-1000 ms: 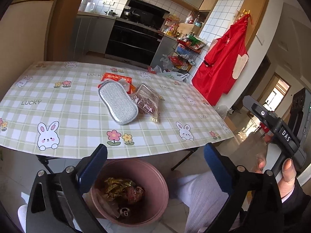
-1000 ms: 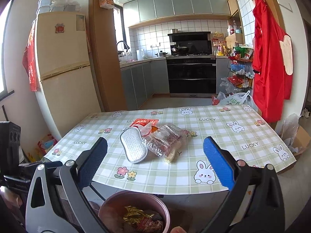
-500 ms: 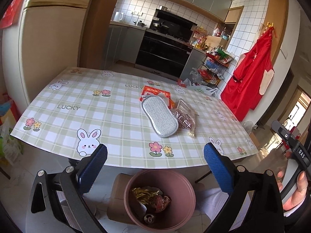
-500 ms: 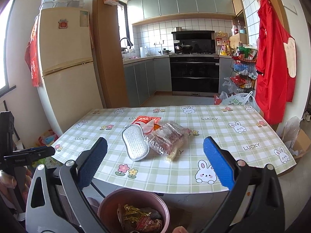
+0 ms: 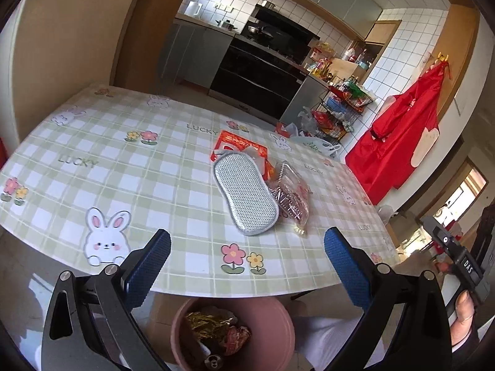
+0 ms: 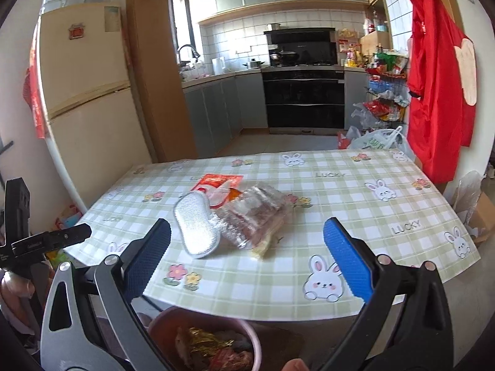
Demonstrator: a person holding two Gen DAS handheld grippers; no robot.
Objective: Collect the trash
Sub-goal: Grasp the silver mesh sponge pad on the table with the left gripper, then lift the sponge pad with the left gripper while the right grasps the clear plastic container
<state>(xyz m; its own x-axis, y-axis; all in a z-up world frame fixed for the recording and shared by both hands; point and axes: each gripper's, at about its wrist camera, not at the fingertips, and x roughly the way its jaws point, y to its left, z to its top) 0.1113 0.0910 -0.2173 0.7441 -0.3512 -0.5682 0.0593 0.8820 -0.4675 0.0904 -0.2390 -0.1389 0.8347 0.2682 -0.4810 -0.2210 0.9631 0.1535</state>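
Three pieces of trash clustered mid-table, ahead of both grippers and beyond their fingertips: a clear plastic wrapper (image 5: 289,196) (image 6: 252,216) with reddish contents, a red packet (image 5: 239,148) (image 6: 216,182) behind it, and a silver mesh pad (image 5: 244,198) (image 6: 195,227) lying flat, overlapping the packet's near edge and touching the wrapper's side. From the left gripper (image 5: 247,266), pad straight ahead, wrapper just right of it. From the right gripper (image 6: 247,256), wrapper almost dead ahead, pad slightly left.

Below and nearer than the fingertips, a pink bin (image 5: 272,312) (image 6: 250,337) on the floor under the table's near edge, already holding gold foil and red crumpled wrappers.

Both grippers spread wide with nothing between the blue pads, hovering over the near edge of the green checked tablecloth (image 5: 123,179) (image 6: 371,216) printed with rabbits and flowers. A thumb on the right gripper's handle at the left view's far right edge.

Farther out: black oven and hob (image 6: 304,92) straight ahead, cream fridge (image 6: 86,92) to the left, red apron (image 5: 399,145) (image 6: 433,92) hanging on the right wall, wire rack (image 6: 383,92) of groceries beside it.
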